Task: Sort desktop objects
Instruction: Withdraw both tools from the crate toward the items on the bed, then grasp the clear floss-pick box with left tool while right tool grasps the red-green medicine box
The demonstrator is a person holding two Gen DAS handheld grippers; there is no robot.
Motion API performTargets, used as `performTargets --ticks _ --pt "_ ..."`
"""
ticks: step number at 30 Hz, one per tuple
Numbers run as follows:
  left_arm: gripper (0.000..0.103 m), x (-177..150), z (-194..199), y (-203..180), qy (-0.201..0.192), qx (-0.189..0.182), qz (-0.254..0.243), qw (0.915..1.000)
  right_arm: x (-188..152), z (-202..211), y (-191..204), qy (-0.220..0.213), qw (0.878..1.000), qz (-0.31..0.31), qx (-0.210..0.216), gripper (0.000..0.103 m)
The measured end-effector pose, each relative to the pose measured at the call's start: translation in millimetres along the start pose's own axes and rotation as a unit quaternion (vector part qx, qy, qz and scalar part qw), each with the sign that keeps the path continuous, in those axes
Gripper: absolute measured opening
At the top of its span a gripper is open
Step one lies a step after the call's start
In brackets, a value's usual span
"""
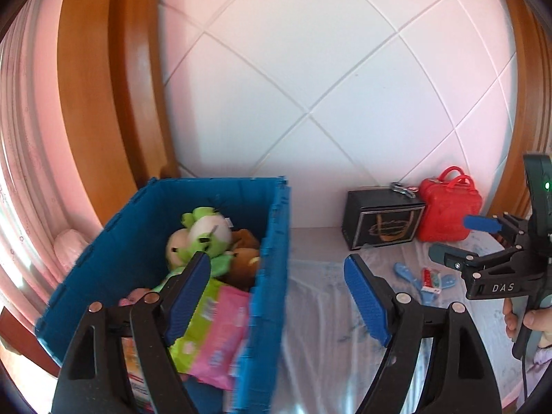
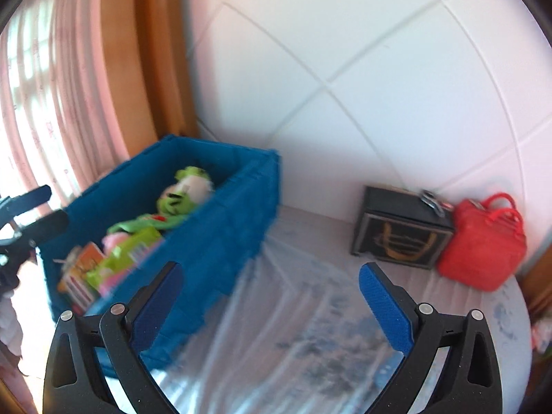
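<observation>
A blue crate (image 1: 272, 241) at the left holds a green plush (image 1: 203, 234) and pink packets (image 1: 220, 338). The left gripper (image 1: 277, 296) straddles its right wall, jaws wide apart, empty. On the tabletop (image 1: 321, 310) stand a black box (image 1: 383, 220) and a red bag (image 1: 448, 210); the right gripper (image 2: 269, 307) is spread too, empty.

A table (image 1: 321, 310) covered with a clear plastic sheet over a pale, blue-patterned cloth stands against a white tiled wall. A blue crate (image 1: 272, 258) sits on its left side. At the back right, a black box (image 1: 383, 220) stands just beside a red bag (image 1: 448, 210); the two look to be touching. In front of them, on the cloth, lies a small cluster of light blue toys (image 1: 427, 279) with a red and white piece among them, too small to identify.
</observation>
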State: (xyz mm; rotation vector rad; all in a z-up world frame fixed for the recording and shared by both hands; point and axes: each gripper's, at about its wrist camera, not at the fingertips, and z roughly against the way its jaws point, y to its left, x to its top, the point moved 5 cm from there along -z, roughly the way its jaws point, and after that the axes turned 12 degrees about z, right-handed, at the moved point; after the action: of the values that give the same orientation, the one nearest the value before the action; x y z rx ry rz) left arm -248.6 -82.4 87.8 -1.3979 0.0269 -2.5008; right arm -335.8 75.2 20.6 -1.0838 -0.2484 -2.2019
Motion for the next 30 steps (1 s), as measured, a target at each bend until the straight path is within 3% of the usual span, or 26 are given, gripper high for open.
performTargets --ticks 7,15,22,30 --pt "0.080 -52.0 -41.9 -98.3 0.007 -0.022 0.011 0.9997 -109.5 6.2 -124.9 0.045 0.997 -0.047 -0.049 0.103" --pt "0.080 -141.0 -122.5 -178.1 0.070 -0.041 -0.015 0.9966 -237.6 -12.0 -225.2 0.116 0.982 -0.130 -0.079 0.103" --pt "0.080 -191.7 -193.7 -205.9 0.128 -0.048 -0.023 0.9903 -309.2 -44.2 -265.4 0.158 0.960 -0.212 -0.092 0.103" --pt "0.080 -209.4 -295.2 -203.8 0.179 -0.049 -0.027 0.9823 -329.2 -104.0 -270.1 0.186 0.945 -0.251 -0.098 0.103"
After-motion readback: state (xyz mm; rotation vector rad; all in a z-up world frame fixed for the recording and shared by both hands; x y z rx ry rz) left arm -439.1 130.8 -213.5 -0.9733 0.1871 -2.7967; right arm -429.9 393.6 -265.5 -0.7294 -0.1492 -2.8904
